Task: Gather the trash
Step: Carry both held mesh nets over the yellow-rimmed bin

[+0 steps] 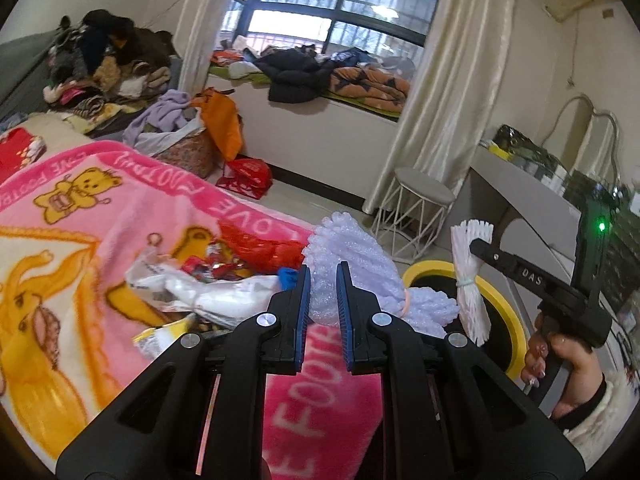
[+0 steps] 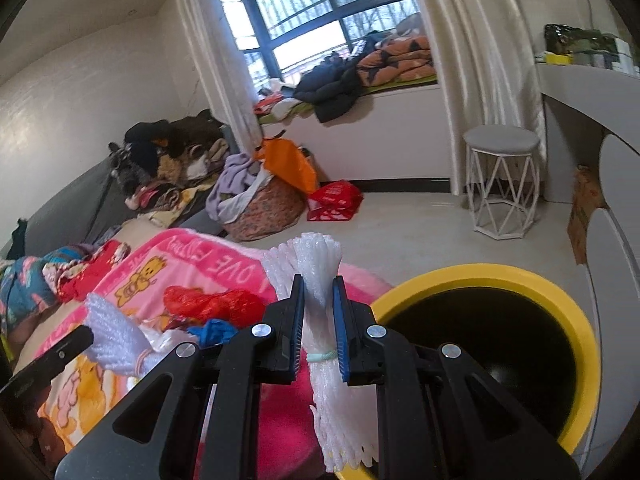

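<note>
Two grippers loaded: round yellow-rimmed black bin (image 2: 576,320) stands just right of the bed; right gripper (image 2: 319,320), nearer it, clamps the upright white foam net (image 2: 320,264); left gripper (image 1: 323,300) clamps the lilac foam net (image 1: 360,256).

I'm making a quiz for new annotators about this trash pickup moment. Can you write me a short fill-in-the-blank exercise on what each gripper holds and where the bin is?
1. The right gripper is shut on a bundle of white foam net tied with a pale ______ band.
2. The left gripper is shut on a foam net coloured ______.
3. The black bin has a rim coloured ______.
4. Red plastic trash lies on a blanket printed with cartoon ______.

Missing words: green; lavender; yellow; bears
</note>
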{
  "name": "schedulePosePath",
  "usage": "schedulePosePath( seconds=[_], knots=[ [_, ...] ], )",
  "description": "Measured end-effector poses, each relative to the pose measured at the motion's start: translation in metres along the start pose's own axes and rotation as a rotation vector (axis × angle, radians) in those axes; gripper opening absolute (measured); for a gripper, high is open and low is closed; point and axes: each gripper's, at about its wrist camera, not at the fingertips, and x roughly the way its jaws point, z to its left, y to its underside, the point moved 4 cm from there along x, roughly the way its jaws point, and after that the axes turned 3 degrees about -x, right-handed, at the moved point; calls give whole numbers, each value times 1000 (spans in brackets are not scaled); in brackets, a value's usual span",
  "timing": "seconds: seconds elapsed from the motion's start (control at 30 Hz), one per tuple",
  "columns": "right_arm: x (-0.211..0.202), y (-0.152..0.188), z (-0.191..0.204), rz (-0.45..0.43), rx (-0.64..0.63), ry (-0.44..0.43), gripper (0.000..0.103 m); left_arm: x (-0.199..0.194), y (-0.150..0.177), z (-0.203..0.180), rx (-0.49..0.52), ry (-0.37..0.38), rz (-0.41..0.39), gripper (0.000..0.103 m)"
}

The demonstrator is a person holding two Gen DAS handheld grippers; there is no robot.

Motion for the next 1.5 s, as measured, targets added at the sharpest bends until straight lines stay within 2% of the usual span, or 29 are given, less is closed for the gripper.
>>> schedulePosePath(
  seconds=[0.57, 1.1, 1.5],
  knots=[
    [-12, 2, -64, -22, 90, 127, 14, 38, 15, -55, 135, 48, 54, 9],
    [-4, 18, -112, -4, 154, 225, 14, 83, 34, -104, 250, 82, 129, 9],
    [5, 33, -139, 28, 183, 278, 14, 116, 49, -120, 277, 107, 188, 10]
  ],
)
